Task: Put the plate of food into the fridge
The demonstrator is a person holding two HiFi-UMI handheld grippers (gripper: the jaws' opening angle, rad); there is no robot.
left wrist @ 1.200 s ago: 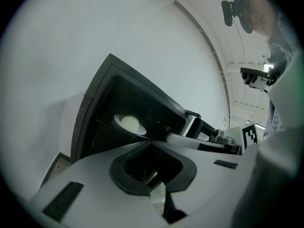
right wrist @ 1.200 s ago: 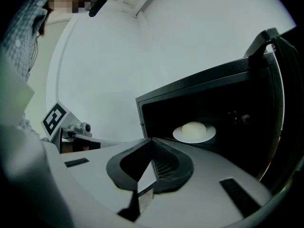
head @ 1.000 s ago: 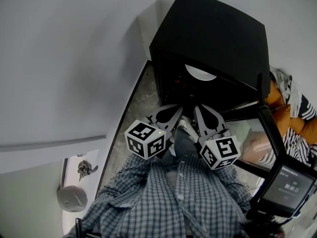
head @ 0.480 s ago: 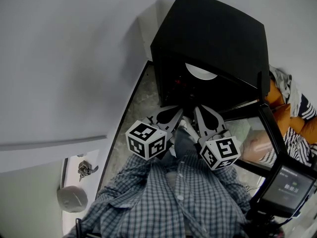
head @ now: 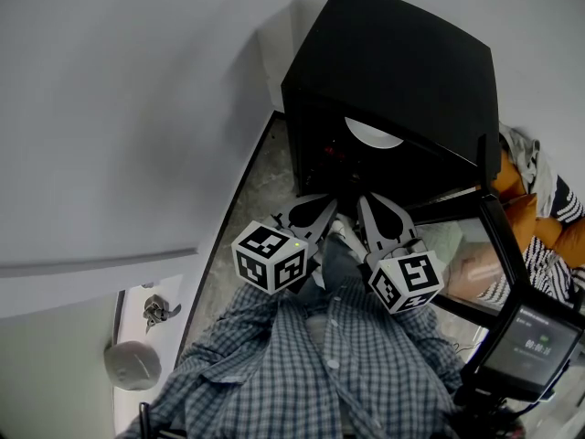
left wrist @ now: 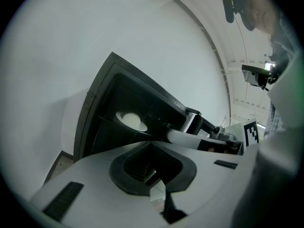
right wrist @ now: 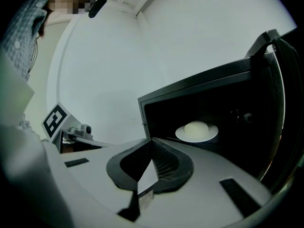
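A small black fridge (head: 393, 53) stands open on the floor against a white wall. On its inner shelf rests the white plate (head: 370, 135) with a pale mound of food; the same plate (left wrist: 131, 121) shows in the left gripper view, and the plate (right wrist: 196, 131) shows in the right gripper view. My left gripper (head: 324, 204) and right gripper (head: 367, 201) hang side by side close to my chest, just in front of the fridge opening. The left gripper (left wrist: 151, 144) is shut and holds nothing, and so is the right gripper (right wrist: 152, 140).
The fridge's glass door (head: 466, 245) swings open to the right of the grippers. Behind it lie orange and striped cloth items (head: 535, 204). A device with a lit screen (head: 530, 341) sits at the lower right. A speckled floor strip (head: 260, 186) runs left of the fridge.
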